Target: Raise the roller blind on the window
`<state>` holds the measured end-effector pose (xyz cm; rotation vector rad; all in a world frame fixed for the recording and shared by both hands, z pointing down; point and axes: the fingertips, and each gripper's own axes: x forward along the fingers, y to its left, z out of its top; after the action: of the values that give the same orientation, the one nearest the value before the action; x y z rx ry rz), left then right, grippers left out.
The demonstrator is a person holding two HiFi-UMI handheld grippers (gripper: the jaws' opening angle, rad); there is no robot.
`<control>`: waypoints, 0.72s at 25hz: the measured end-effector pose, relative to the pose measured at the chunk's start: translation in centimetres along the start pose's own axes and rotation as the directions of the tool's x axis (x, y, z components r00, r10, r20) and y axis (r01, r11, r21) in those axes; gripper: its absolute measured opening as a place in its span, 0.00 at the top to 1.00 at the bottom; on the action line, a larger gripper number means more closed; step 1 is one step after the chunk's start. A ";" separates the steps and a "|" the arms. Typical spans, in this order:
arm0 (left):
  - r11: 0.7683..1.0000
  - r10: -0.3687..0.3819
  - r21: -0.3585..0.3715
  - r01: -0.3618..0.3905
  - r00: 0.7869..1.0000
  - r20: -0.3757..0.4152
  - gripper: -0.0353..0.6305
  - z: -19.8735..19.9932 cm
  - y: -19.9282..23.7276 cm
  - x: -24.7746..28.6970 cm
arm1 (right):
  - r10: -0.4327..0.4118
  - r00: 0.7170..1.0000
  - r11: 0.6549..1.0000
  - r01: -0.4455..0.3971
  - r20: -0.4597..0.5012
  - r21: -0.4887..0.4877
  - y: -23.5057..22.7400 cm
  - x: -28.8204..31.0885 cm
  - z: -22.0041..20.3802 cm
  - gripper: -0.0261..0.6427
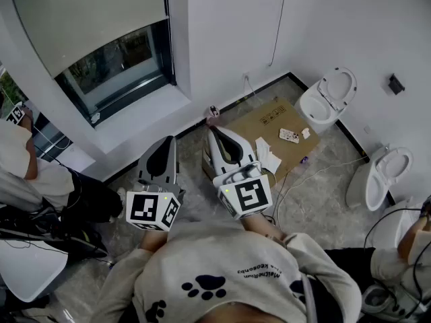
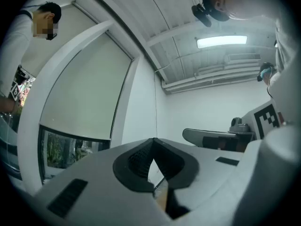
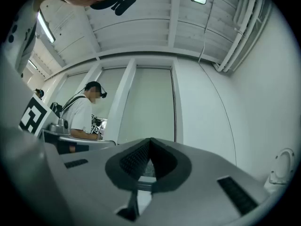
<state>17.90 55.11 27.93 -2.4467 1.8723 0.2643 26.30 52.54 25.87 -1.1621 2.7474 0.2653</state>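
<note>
The pale roller blind (image 1: 87, 12) hangs over most of the window at the upper left, and a strip of dark glass (image 1: 124, 62) shows below its bottom rail. Its thin cord (image 1: 279, 19) runs down the white wall to the right of the window. My left gripper (image 1: 166, 142) and right gripper (image 1: 214, 132) are held side by side in front of me, both shut and empty, short of the wall. In the left gripper view the left gripper (image 2: 153, 142) faces the blind (image 2: 80, 98) and the cord (image 2: 155, 102). The right gripper (image 3: 150, 142) points at the blind (image 3: 150, 102).
A white sill (image 1: 141, 116) runs under the window. Flat cardboard (image 1: 269, 123) with small items lies on the floor ahead. Two toilets (image 1: 326, 99) (image 1: 380, 177) stand at the right. One person (image 1: 27, 167) is at the left, another (image 1: 404, 247) at the right.
</note>
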 end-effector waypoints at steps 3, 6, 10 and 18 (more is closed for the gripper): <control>1.000 -0.005 0.013 0.005 1.000 -0.002 0.94 0.2 -0.5 0.1 | -0.003 1.000 1.000 0.003 0.010 0.010 -0.3 -0.2 0.2 0.95; 1.000 -0.009 0.015 0.009 1.000 -0.004 0.94 0.2 -0.8 0.2 | -0.005 1.000 1.000 0.005 0.010 0.015 -0.4 -0.4 0.2 0.95; 1.000 -0.006 0.010 0.006 1.000 -0.012 0.94 0.0 -0.7 0.2 | 0.008 1.000 1.000 -0.008 0.005 0.016 -0.1 -0.1 0.0 0.95; 1.000 -0.007 -0.013 0.006 1.000 -0.025 0.94 -1.1 1.1 1.9 | 0.036 0.999 0.995 -0.036 0.007 0.095 -0.5 2.3 -1.5 0.95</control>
<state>17.44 52.83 28.72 -2.4751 1.8775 0.2475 25.00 50.30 26.85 -1.0876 2.7459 0.1388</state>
